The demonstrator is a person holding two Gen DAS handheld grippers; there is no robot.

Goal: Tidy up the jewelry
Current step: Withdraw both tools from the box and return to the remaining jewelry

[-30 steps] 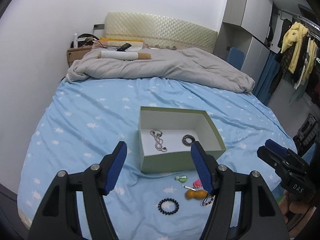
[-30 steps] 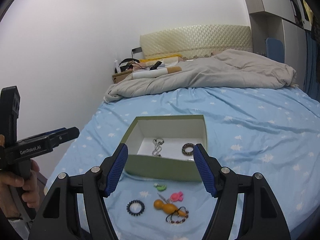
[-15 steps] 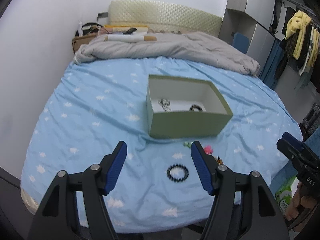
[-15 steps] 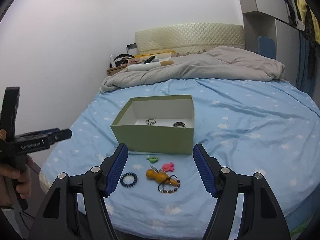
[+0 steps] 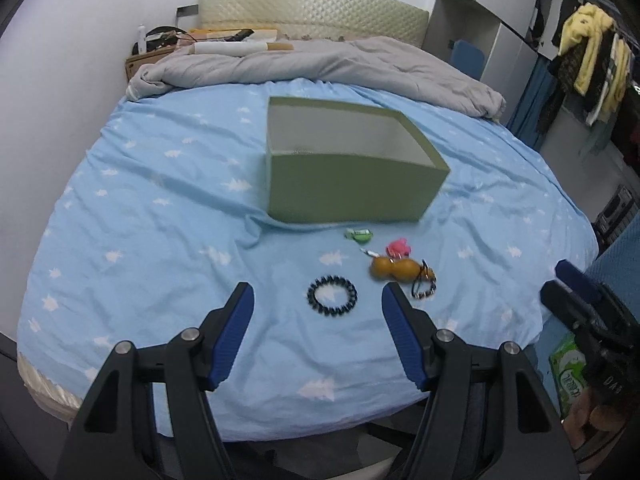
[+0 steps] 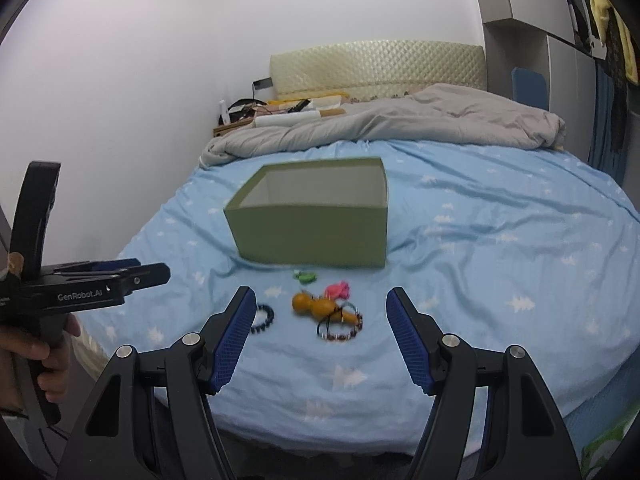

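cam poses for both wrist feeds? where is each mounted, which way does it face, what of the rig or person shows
Left wrist: on the left gripper, angled down at the black bead bracelet; right gripper at its right edge.
Right wrist: on the right gripper, facing the gourd charm; left gripper and hand at left.
Shared: green box, blue bedsheet.

I stand at the foot of a bed (image 5: 160, 208) covered by a light blue sheet printed with white shapes. A grey duvet (image 5: 320, 64) lies bunched along its head end, below a cream quilted headboard (image 5: 312, 12). The wall (image 6: 160, 60) on my left is plain white. Grey cupboards (image 5: 492, 8) fill the right side, with clothes (image 5: 588, 52) hanging beyond. A cluttered nightstand (image 6: 236, 118) sits in the corner.
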